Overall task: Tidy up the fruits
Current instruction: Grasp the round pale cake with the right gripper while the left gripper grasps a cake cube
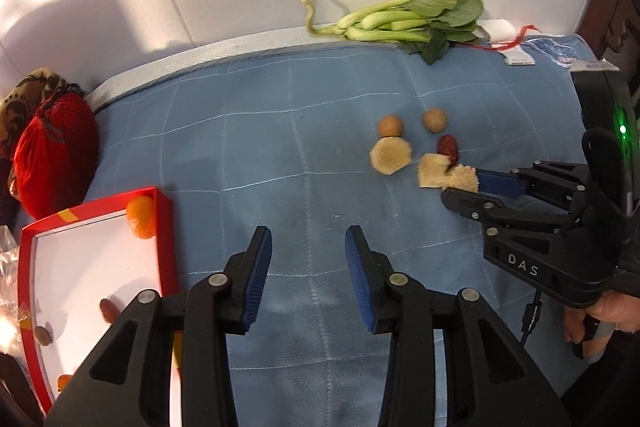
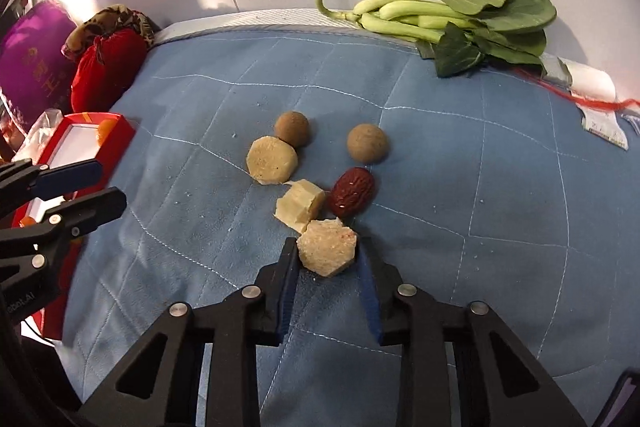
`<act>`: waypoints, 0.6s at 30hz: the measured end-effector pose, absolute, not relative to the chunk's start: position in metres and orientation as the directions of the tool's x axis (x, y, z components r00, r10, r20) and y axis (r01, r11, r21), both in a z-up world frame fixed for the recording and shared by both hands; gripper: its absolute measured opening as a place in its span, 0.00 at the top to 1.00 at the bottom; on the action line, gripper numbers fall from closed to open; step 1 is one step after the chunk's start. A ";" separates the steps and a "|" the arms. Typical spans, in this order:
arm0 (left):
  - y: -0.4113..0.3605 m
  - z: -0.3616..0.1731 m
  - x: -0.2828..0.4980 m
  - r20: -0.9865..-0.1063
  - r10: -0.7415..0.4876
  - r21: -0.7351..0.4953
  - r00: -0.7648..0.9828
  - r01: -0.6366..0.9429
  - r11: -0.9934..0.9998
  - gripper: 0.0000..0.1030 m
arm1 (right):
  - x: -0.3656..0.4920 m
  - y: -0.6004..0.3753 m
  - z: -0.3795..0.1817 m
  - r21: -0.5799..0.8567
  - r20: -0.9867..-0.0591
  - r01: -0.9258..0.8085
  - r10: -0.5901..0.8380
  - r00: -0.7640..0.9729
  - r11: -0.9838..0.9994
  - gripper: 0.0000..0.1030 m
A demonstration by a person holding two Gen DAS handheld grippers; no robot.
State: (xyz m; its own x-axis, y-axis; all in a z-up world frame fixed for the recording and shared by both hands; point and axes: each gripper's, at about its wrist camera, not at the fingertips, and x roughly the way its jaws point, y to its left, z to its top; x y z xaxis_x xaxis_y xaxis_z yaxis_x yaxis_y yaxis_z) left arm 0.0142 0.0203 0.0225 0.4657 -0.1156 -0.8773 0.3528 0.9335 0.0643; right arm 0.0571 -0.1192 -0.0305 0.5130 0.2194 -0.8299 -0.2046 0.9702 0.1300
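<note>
On the blue quilted cloth [image 2: 500,187] lie two brown longans [image 2: 367,143] [image 2: 292,128], a red date [image 2: 352,191] and three pale cut chunks [image 2: 272,159] [image 2: 300,205]. My right gripper [image 2: 328,259] has its fingers on both sides of the nearest chunk [image 2: 327,251]; it also shows in the left wrist view [image 1: 460,183]. My left gripper [image 1: 308,263] is open and empty above the cloth, right of a red tray [image 1: 164,227] that holds a small orange [image 1: 140,217], a date [image 1: 108,309] and a longan [image 1: 42,335].
A bunch of green bok choy [image 2: 460,15] lies at the cloth's far edge by the white wall. A red cloth pouch [image 1: 52,155] and a purple bag [image 2: 32,59] stand at the left. A paper tag with red string [image 2: 596,107] lies at the far right.
</note>
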 end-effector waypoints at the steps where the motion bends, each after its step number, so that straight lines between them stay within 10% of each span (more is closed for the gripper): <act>1: 0.016 0.023 0.014 -0.877 -0.134 0.049 0.461 0.363 0.931 0.65 | 0.057 -0.121 -0.030 0.139 -0.828 -0.203 0.227 0.514 0.969 0.72; 18: -0.063 -0.004 0.029 -0.893 -0.249 -0.049 0.375 0.468 0.882 0.65 | -0.021 -0.214 0.003 0.268 -0.794 -0.002 0.222 0.567 0.963 0.72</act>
State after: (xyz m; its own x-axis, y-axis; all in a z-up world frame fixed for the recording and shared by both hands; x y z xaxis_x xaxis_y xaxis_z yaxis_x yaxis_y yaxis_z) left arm 0.0287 -0.0627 -0.0041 0.3753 -0.2493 -0.8928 0.4684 0.8821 -0.0494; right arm -0.0210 -0.2144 0.0030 0.5665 0.2222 -0.7935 -0.0024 0.9634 0.2681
